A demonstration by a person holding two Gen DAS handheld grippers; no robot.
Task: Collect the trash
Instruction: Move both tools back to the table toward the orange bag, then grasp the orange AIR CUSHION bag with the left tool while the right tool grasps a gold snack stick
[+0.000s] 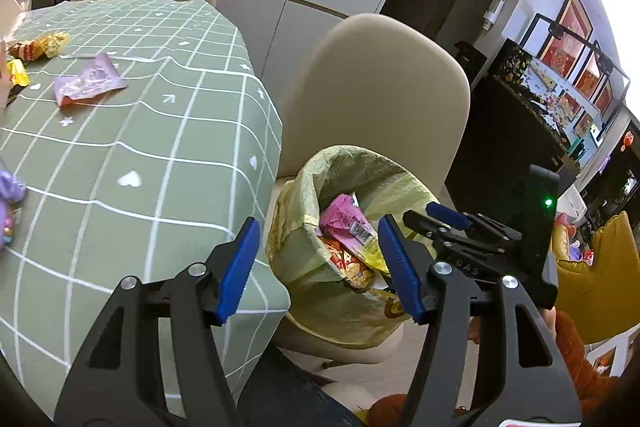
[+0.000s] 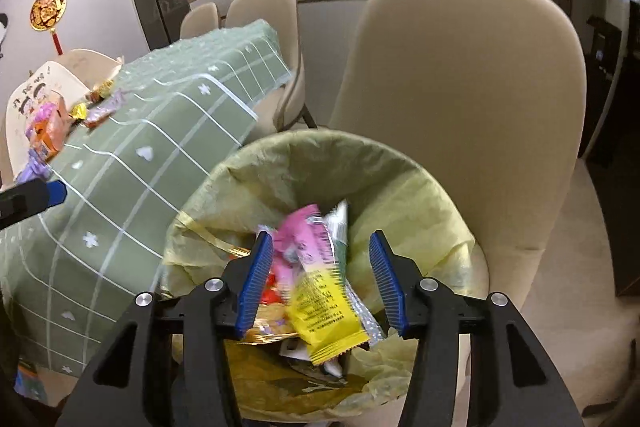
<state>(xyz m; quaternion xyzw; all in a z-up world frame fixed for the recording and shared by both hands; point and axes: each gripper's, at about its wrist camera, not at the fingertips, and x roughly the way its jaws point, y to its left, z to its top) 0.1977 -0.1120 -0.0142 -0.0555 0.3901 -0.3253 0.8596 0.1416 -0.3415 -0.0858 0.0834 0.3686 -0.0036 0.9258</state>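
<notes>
Right wrist view: the right gripper (image 2: pixel 320 283) was held with jaws parted over the lined bin (image 2: pixel 400 163), a pink-and-yellow wrapper (image 2: pixel 316 291) dropped loose between them so that it fell among the trash inside.

Two black two-finger grippers with blue ribbed pads are held tilted downward: the left gripper (image 1: pixel 320 267) open, the right gripper (image 2: pixel 322 277) open beside it.

Bin (image 2: pixel 400 187) on chair (image 2: pixel 480 87) right of table (image 1: pixel 160 155) — wrappers (image 2: pixel 316 275) in bin, more (image 1: pixel 88 83) on table.
</notes>
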